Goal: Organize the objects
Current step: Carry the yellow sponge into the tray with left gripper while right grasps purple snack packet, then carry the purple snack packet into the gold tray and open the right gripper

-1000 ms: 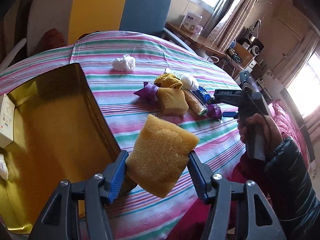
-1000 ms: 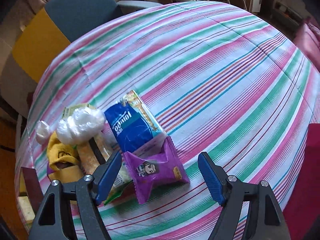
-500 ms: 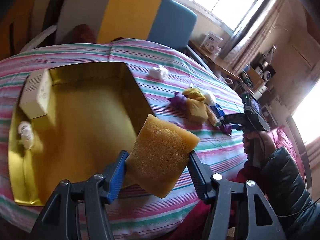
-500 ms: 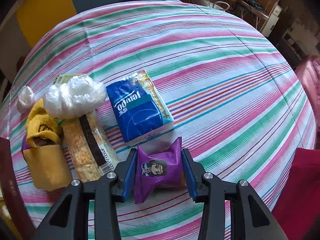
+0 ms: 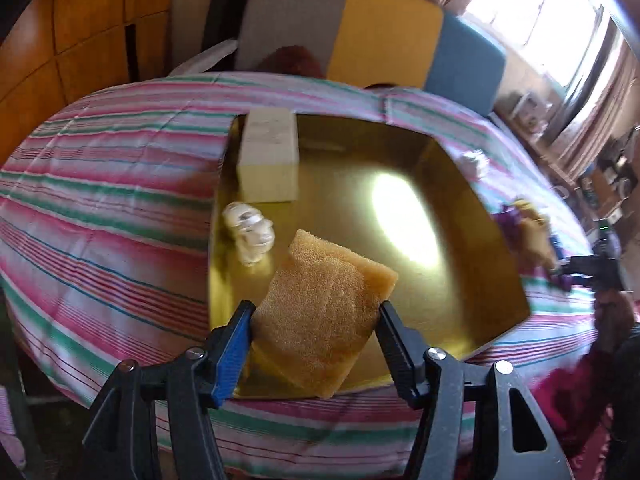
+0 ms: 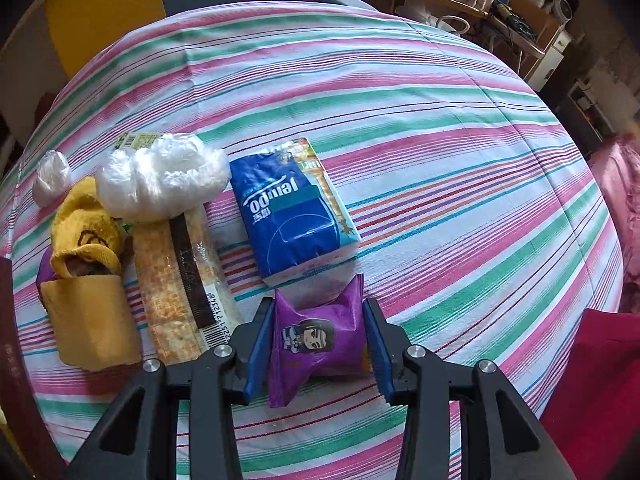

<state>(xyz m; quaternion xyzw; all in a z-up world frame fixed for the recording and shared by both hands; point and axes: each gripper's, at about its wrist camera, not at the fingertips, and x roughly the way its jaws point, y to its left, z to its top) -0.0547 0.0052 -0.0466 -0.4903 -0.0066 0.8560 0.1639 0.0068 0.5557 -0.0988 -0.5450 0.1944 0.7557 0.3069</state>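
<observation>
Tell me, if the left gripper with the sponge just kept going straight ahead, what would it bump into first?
Probably the gold floor of the box: the left gripper holds the sponge over it, though depth is unclear.

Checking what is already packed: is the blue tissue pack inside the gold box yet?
No, the blue tissue pack lies on the striped tablecloth, just beyond the purple snack packet clamped in the right gripper.

Left wrist view above gold box (image 5: 460, 184), right wrist view low over striped tablecloth (image 6: 400, 128) — shared table.
</observation>
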